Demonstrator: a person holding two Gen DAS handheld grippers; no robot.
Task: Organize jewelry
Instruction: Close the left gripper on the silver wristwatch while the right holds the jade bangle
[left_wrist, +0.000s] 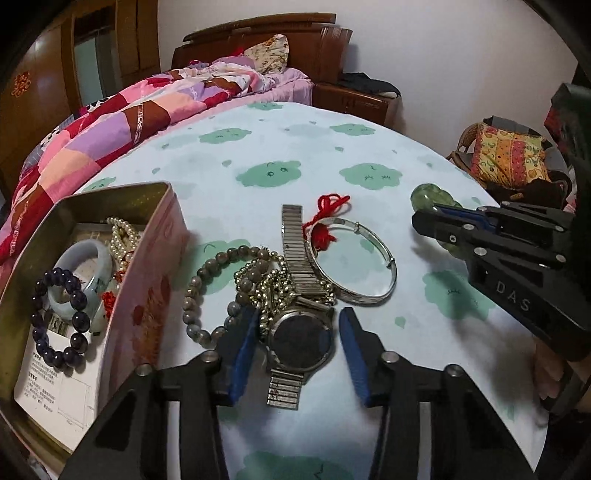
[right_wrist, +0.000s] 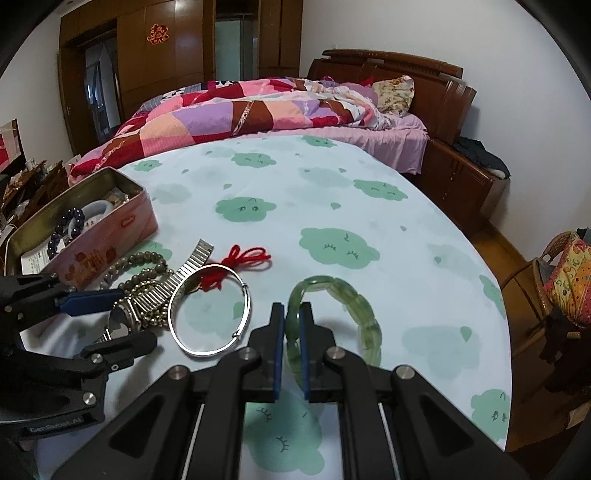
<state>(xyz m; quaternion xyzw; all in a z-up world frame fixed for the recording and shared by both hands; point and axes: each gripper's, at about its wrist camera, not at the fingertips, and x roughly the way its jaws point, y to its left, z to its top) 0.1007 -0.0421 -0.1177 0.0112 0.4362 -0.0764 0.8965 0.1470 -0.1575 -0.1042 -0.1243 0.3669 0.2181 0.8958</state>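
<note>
Watch (left_wrist: 300, 341) lengthwise between open fingers

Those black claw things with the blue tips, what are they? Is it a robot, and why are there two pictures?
It is no robot. A person holds two grabbing tools, one in each hand, and each tool carries a camera that looks along its jaws, so you get one picture per hand. The left gripper is open, with its jaws on either side of a silver watch. The right gripper has closed on a green bracelet. They work on a table with a cloud-print cloth. On it lie a silver bangle with red string, grey and gold bead strands, and a pink tin already holding a pale bangle, dark purple beads and pearls. A bed is behind.
</note>
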